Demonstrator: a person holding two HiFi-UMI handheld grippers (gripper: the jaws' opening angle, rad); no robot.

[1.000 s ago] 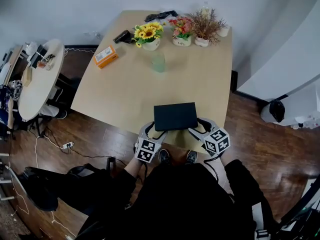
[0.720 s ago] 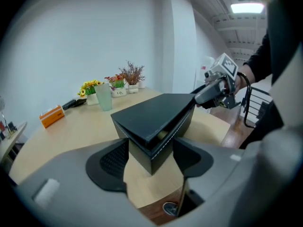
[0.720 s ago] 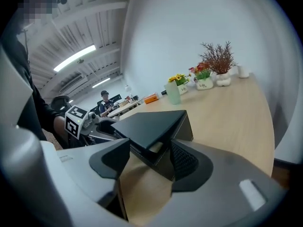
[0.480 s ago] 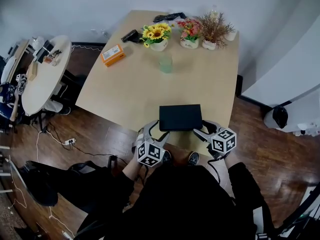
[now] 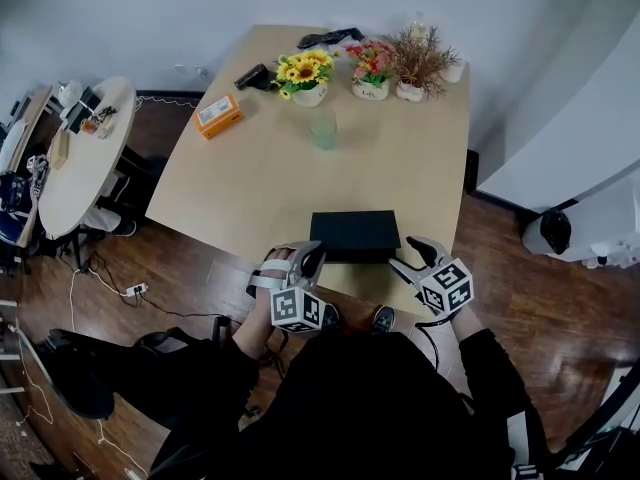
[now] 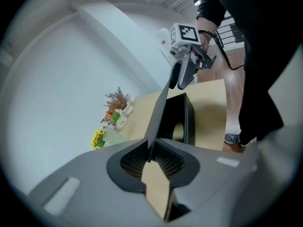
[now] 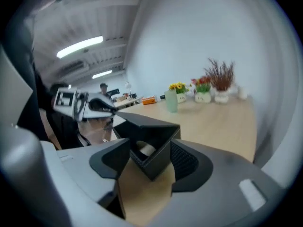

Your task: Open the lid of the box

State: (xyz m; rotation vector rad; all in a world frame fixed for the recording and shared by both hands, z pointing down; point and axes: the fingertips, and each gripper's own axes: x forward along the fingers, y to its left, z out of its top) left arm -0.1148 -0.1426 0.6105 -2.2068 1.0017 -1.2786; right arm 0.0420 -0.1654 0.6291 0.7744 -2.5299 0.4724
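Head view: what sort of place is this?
Probably an office or meeting room: a large pale table with potted flowers, a cluttered round table beside it, and a power strip with cables on the wooden floor.

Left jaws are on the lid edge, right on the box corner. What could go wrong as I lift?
1. The left gripper pinches only the thin edge of the lid; it could slip and the lid drop shut.
2. The right gripper holds just one corner of the box, so the box may twist.
3. The box sits at the near edge of the table; a pull could drag it off.
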